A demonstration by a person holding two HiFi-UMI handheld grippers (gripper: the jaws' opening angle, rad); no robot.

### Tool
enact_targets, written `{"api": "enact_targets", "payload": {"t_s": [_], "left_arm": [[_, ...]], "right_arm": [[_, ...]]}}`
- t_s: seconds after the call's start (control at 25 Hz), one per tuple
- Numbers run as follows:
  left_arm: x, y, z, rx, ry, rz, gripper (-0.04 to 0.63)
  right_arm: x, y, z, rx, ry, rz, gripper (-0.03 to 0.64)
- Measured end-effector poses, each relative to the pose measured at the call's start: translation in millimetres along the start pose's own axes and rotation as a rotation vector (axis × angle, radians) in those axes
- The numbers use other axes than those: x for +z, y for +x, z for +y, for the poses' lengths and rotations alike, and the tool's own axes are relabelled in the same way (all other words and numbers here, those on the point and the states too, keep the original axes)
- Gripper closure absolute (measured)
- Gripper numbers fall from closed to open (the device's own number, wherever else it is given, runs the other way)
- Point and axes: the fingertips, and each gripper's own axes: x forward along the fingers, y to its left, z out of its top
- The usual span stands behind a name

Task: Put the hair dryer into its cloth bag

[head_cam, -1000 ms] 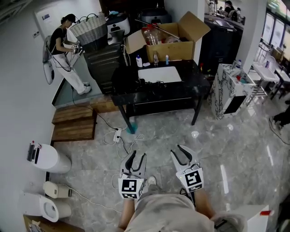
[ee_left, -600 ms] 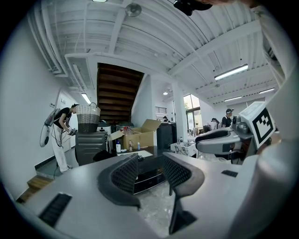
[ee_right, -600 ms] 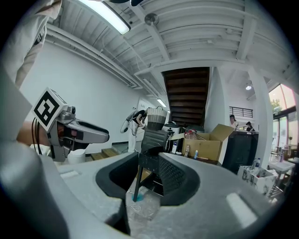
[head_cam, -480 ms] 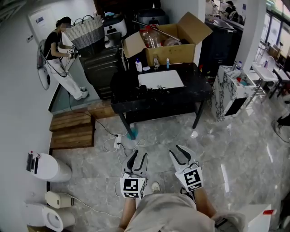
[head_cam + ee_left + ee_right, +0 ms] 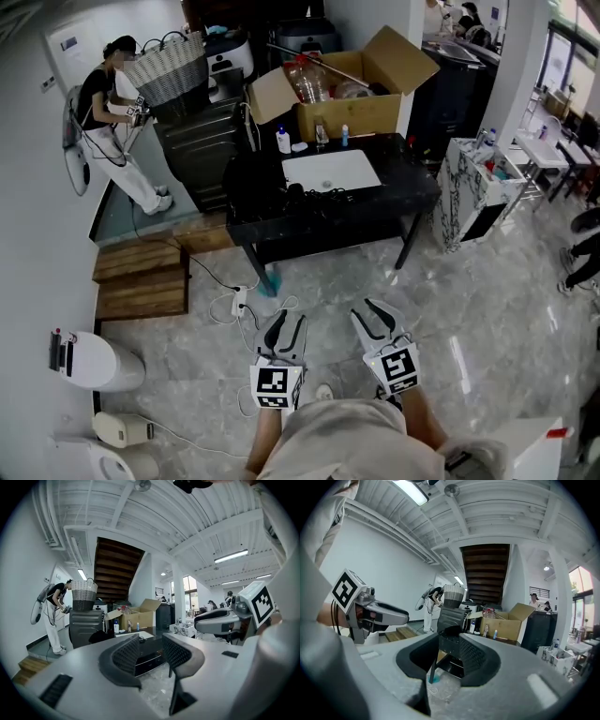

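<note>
As the wearer walks forward, the black worktop (image 5: 398, 192) has slid lower and nearer in the head view than a second ago, while both grippers keep their place in front of the body. Left gripper (image 5: 286, 323): fingers wide, having just eased slightly inward, with only floor and the far worktop seen between them. Right gripper (image 5: 367, 312): fingers set a little narrower, a gap showing between them, nothing held. Dryer (image 5: 302, 194): not picked up; it seems to be the small dark shape with a cord on the worktop, just beside a white sheet (image 5: 330, 171), though it is too small to be sure. A dark heap (image 5: 251, 183) at the worktop's left end may be the bag; that too is unclear. Behind these stand small bottles and an open box (image 5: 361, 111). Far left, a person (image 5: 111, 127) stands by a basket (image 5: 173, 67) and has drifted toward the picture's edge as the view shifted. Judged from this, the task proper has not begun: both grippers are empty and well apart from the worktop, so the next need is to close that gap and reach the dryer
</note>
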Motion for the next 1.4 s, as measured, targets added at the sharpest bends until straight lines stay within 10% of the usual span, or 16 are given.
{"api": "enact_targets", "payload": {"t_s": [1.4], "left_arm": [[5,126,95,0.069,-0.040,0.017,0.455]], "right_arm": [[4,154,-63,0.070,0.035,0.017,0.492]]}}
